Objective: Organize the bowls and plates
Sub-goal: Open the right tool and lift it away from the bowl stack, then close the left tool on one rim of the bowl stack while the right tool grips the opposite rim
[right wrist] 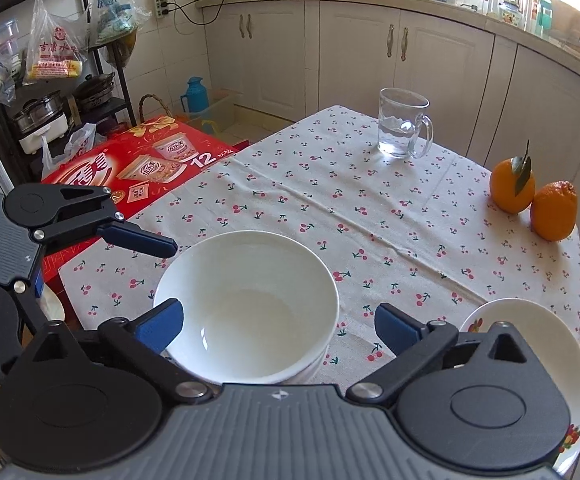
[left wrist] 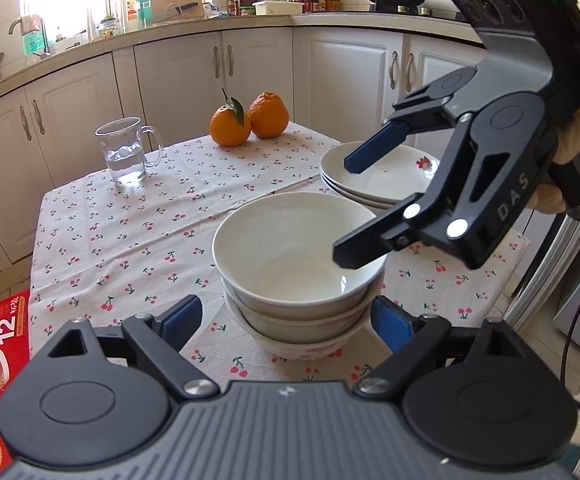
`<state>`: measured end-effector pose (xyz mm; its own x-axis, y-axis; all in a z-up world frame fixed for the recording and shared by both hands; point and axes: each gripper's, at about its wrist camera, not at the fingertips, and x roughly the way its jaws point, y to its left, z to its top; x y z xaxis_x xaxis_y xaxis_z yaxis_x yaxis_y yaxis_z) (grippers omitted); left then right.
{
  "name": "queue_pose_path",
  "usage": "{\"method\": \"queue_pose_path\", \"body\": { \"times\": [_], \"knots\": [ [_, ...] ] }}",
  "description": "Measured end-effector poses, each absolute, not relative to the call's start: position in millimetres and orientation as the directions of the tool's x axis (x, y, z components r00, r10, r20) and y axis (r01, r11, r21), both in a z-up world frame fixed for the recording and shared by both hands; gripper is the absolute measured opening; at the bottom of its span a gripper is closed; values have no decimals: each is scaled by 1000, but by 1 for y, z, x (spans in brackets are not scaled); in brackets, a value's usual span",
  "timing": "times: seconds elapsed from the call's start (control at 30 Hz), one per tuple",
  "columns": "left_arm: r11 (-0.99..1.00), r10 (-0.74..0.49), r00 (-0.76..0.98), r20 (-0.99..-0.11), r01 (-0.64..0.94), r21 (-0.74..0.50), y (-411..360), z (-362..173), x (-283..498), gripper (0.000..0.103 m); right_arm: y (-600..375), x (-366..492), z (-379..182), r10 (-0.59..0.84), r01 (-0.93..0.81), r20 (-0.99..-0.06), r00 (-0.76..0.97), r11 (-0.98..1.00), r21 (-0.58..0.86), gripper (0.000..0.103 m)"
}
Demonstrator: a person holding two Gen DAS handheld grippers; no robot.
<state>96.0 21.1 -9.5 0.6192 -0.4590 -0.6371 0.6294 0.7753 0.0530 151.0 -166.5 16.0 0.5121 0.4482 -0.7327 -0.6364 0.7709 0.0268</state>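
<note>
A stack of three white bowls (left wrist: pixel 290 264) stands on the cherry-print tablecloth (left wrist: pixel 130 240). It shows in the right wrist view too (right wrist: pixel 246 304). A stack of white plates (left wrist: pixel 386 176) sits behind it to the right, and its rim shows in the right wrist view (right wrist: pixel 530 320). My left gripper (left wrist: pixel 290 320) is open, with its fingers either side of the bowl stack near the base. My right gripper (left wrist: pixel 344 210) is open and empty, hovering above the bowls' right rim and the plates. In its own view (right wrist: pixel 278 324) its fingers flank the top bowl.
A glass mug of water (left wrist: pixel 126 152) and two oranges (left wrist: pixel 250 120) stand at the far side of the table. A red carton (right wrist: pixel 130 168) lies beside the table's left edge. Kitchen cabinets and a counter run behind.
</note>
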Motion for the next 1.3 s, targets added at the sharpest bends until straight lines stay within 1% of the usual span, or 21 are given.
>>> {"method": "queue_pose_path", "body": {
  "times": [0.2,0.3,0.37,0.5,0.77,0.9,1.07,1.17,1.3],
  "knots": [
    [740,-437,578,-690,667,90,32,-15,100,91,-166,115,17,376,-698,-739,559,694,-175,103],
    [723,-430,543,-721,686,85,34,-22,105,91,-162,99,3,334,-731,-767,549,637,-246,103],
    [707,-435,526,-731,702,85,33,-26,109,91,-158,95,-9,302,-750,-795,525,606,-265,103],
    [676,-451,495,-743,733,78,30,-34,116,91,-154,95,-28,290,-773,-827,482,585,-245,103],
    [589,-505,413,-758,807,47,28,-48,140,91,-160,118,-43,347,-780,-827,442,604,-163,103],
    [529,-540,352,-765,849,18,27,-52,151,91,-161,133,-47,391,-805,-827,403,581,-118,103],
    [442,-553,300,-778,896,31,23,-51,158,91,-159,148,-50,421,-830,-828,371,550,-93,103],
    [390,-563,276,-779,920,44,22,-48,160,90,-159,156,-51,440,-842,-833,336,537,-56,101],
    [332,-581,222,-783,943,21,22,-48,166,89,-159,161,-50,466,-860,-833,298,510,-22,97]
  ]
}}
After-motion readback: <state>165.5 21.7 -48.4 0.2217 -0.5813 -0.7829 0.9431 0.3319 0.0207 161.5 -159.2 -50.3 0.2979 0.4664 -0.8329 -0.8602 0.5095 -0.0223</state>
